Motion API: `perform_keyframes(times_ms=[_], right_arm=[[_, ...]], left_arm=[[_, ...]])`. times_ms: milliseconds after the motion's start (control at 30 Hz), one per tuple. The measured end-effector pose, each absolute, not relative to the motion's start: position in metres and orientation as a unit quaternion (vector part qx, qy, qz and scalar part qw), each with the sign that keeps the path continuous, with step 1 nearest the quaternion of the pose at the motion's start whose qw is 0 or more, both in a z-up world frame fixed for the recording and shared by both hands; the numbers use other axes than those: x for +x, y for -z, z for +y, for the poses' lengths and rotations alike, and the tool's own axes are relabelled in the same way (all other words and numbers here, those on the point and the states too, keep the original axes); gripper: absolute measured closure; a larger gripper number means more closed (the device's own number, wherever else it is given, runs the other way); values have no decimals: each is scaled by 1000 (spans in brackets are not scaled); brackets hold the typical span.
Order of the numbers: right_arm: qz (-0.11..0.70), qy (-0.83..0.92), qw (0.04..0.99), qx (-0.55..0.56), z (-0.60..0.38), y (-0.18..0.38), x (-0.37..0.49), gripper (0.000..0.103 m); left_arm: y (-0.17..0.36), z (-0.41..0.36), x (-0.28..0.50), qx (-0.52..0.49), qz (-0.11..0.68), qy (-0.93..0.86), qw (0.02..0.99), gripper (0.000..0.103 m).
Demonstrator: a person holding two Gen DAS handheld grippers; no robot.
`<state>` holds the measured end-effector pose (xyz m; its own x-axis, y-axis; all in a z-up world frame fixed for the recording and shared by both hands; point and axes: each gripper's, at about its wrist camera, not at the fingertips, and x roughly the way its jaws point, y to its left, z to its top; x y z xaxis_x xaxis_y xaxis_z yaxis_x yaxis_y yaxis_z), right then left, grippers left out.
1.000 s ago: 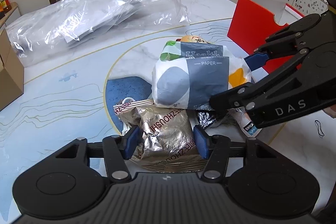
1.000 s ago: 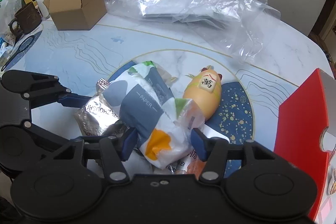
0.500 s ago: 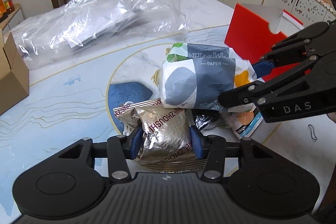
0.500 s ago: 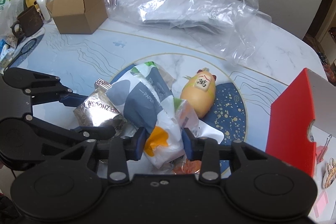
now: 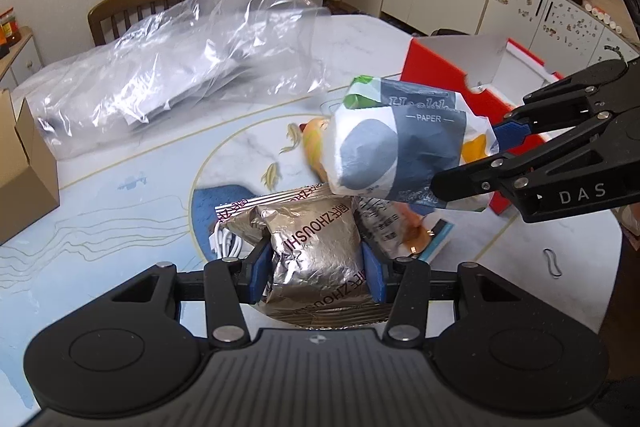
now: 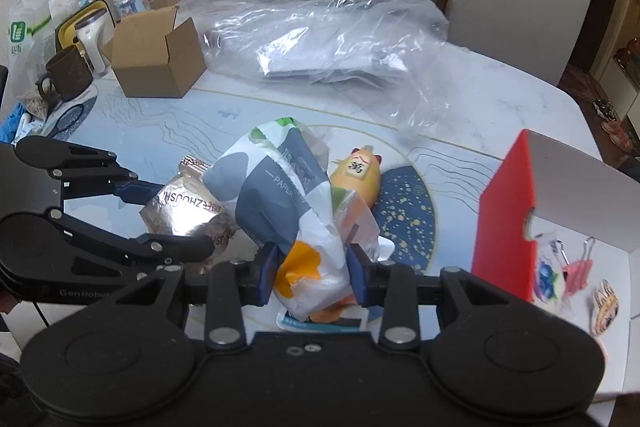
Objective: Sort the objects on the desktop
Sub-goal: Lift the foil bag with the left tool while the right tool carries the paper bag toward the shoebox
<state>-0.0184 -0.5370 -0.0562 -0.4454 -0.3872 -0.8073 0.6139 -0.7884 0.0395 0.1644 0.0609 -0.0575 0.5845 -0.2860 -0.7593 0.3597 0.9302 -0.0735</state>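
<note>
Marble table [image 5: 120, 211]: clear plastic bag [image 5: 180, 67], cardboard box [image 6: 156, 63], red box [image 6: 508, 227] around the held packets

To your right the red box [image 6: 505, 227] walled off that side. Ahead, the clear plastic bag [image 5: 168, 67] sprawled across the table's [image 5: 100, 211] far half, cardboard box [image 6: 156, 63] beside it. Bare tabletop lay open to your left.
</note>
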Motion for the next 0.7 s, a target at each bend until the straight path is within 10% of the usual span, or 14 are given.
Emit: perform_keyframes(times_ms=[700], right_arm=[[102,862,260,423,-448,3,-2,67]], left_arm=[[-2,-3,155,61,382,241,890,56]])
